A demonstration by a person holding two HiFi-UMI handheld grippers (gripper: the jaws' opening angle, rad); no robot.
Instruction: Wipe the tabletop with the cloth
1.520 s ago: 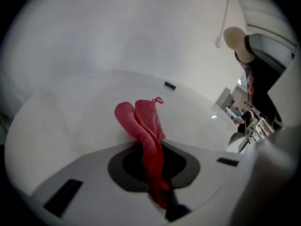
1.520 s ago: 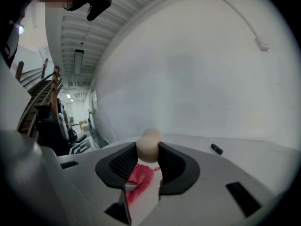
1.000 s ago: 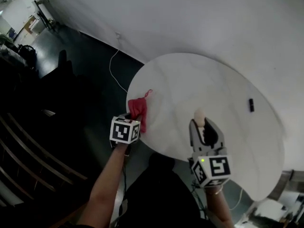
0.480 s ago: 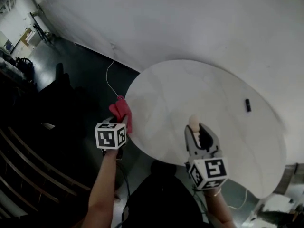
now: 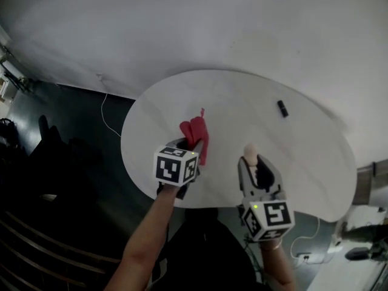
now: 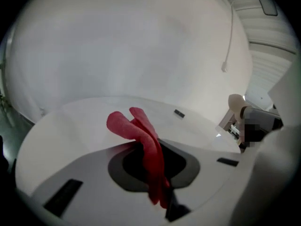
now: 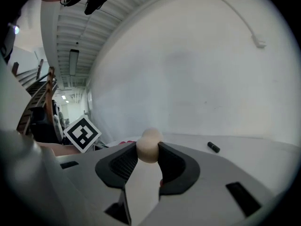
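Note:
The red cloth (image 5: 195,133) is pinched in my left gripper (image 5: 188,147), which is shut on it over the left part of the round white tabletop (image 5: 297,156). In the left gripper view the cloth (image 6: 139,132) stands up in folds out of the left gripper (image 6: 149,160); whether it touches the table I cannot tell. My right gripper (image 5: 252,160) is over the table's near edge, shut on a small cream ball (image 5: 249,150). The ball (image 7: 148,146) sits between the pads of the right gripper (image 7: 147,160).
A small black object (image 5: 282,108) lies on the far side of the table, also visible as a black object (image 7: 213,147) ahead of the right jaws. A white wall (image 5: 200,23) stands behind the table. Dark floor (image 5: 54,156) lies left of it, with a white cable (image 5: 104,108) trailing there.
My left gripper carried the red cloth from beyond the table's left edge back over the tabletop, toward the right gripper. The right gripper still holds the ball in about the same place.

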